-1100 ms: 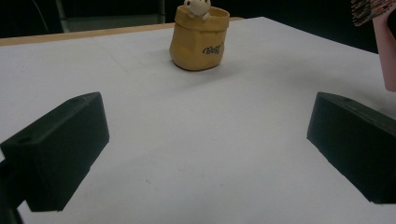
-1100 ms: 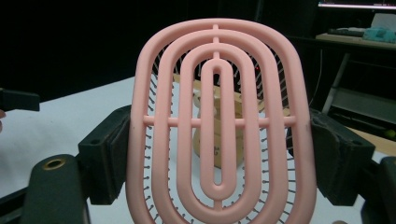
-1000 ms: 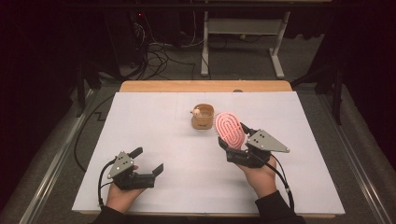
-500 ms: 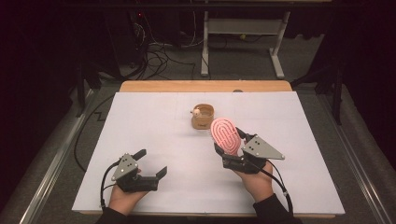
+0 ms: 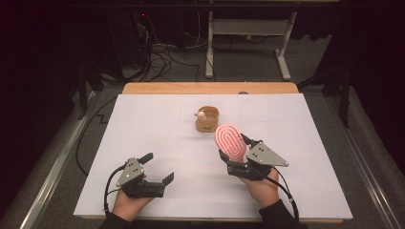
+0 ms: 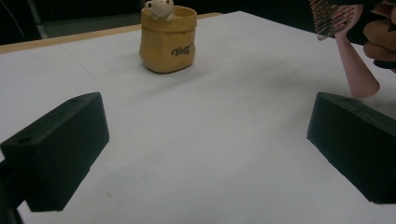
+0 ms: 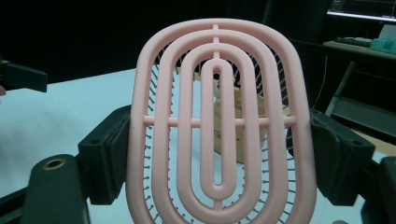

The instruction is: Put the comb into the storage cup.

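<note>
My right gripper is shut on a pink oval hairbrush, which stands upright above the white table sheet. In the right gripper view the brush's ribbed back sits between the two black jaws, which press on its sides. Its pink handle points down toward the table in the left gripper view. My left gripper rests low at the front left, jaws wide apart with nothing between them. A small tan bag-shaped cup with a little bear figure on its rim stands near the table's middle, just beyond the brush.
A white sheet covers the table, with a wooden strip along the far edge. Beyond it lie floor cables and a white desk frame. Dark surroundings flank both sides.
The right gripper and the brush have drifted slightly nearer to the person. The left gripper has shifted a little to the right. Both grips are unchanged.
</note>
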Tool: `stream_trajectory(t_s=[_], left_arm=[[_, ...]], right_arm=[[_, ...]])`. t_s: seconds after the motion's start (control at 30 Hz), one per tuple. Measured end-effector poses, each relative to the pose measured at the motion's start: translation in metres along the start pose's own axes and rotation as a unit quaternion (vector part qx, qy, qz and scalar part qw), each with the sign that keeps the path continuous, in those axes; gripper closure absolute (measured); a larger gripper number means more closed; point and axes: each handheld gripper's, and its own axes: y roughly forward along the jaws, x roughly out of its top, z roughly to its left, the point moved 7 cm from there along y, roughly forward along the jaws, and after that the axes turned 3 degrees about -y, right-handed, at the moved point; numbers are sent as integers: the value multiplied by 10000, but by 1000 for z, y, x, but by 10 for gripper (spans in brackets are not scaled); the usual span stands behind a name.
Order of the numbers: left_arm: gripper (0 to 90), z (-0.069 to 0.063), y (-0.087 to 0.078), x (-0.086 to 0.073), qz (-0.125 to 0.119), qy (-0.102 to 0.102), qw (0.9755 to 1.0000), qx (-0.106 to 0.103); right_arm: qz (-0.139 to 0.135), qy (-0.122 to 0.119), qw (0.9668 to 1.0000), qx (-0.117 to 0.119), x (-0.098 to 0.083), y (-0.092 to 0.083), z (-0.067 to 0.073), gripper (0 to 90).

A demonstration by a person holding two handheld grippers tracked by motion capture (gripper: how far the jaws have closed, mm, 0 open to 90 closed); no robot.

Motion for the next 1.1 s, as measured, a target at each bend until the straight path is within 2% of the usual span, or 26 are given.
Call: stream_trajectory(t_s=[0.03, 0.17, 0.47, 0.7, 0.8, 1.1], left_arm=[[0, -1, 1, 1, 27, 47, 10000, -6], [0, -9, 1, 15, -20, 23, 9999, -102], [0, -18, 7, 39, 19, 30, 9999, -111], [0, -24, 14, 52, -4, 54, 9999, -131], [0, -27, 18, 57, 10, -6, 9998, -201], [0, -41, 27, 73, -4, 76, 9993, -357]], right_arm=[[0, 0, 10000, 0, 0, 0, 0, 204], [-86, -71, 9999, -14, 3, -1, 3, 204], [-302, -96, 9994, -117, 13, -10, -3, 204], [-328, -153, 9993, -133, 15, -13, -2, 204], [-354, -175, 9991, -144, 15, -12, -1, 204], [-448, -273, 9985, -182, 17, -12, 2, 203]])
